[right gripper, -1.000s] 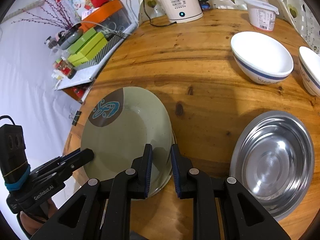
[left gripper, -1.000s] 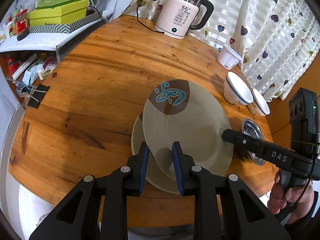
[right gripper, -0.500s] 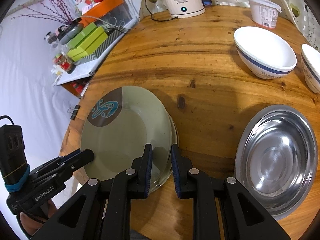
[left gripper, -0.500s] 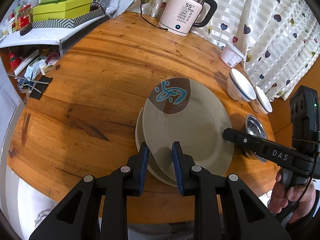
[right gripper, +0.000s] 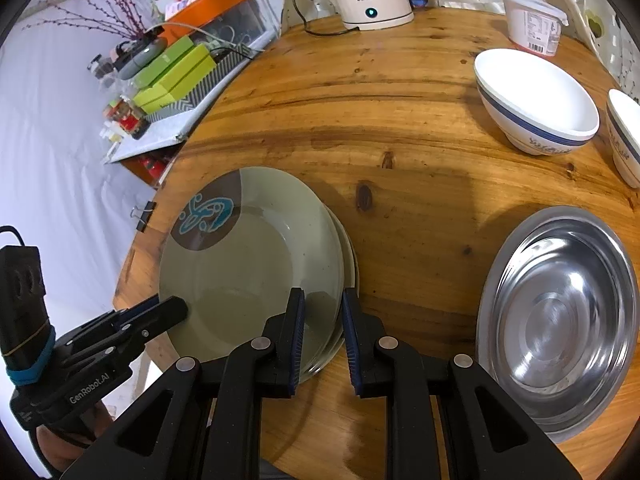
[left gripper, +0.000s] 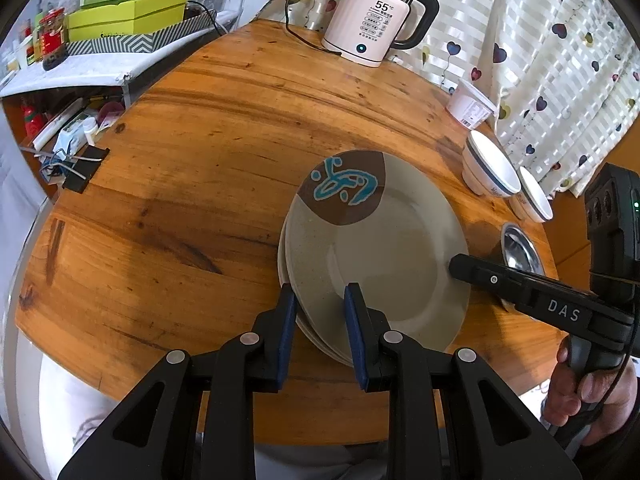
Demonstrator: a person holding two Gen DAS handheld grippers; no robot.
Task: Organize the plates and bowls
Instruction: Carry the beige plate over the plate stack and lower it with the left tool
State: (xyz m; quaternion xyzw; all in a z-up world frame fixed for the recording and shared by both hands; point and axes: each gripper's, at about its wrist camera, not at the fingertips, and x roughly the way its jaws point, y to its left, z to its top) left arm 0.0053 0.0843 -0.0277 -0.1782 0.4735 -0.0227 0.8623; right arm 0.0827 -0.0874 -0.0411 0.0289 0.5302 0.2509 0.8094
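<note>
Both grippers hold one grey-green plate [left gripper: 380, 248] with a brown patch and a blue figure. My left gripper [left gripper: 320, 300] is shut on its near-left rim. My right gripper [right gripper: 323, 304] is shut on its right rim and shows in the left wrist view as a black finger [left gripper: 456, 266] at the plate's edge. The plate [right gripper: 248, 272] lies almost squarely over a second, similar plate [left gripper: 320, 344], of which only a thin rim [right gripper: 352, 268] shows. Whether the two plates touch I cannot tell. The left gripper [right gripper: 172, 308] also appears at the plate's left edge in the right wrist view.
On the round wooden table [left gripper: 180, 200] a steel bowl [right gripper: 560, 312] sits right of the plates. Two white bowls with blue bands [right gripper: 536, 100] [right gripper: 626, 136] stand behind it. A yogurt tub [right gripper: 532, 26] and a kettle [left gripper: 376, 20] are at the back. A cluttered shelf [left gripper: 100, 68] adjoins the left.
The held plate has come more into line with the plate beneath it, so less of the lower rim shows. Both grips are unchanged.
</note>
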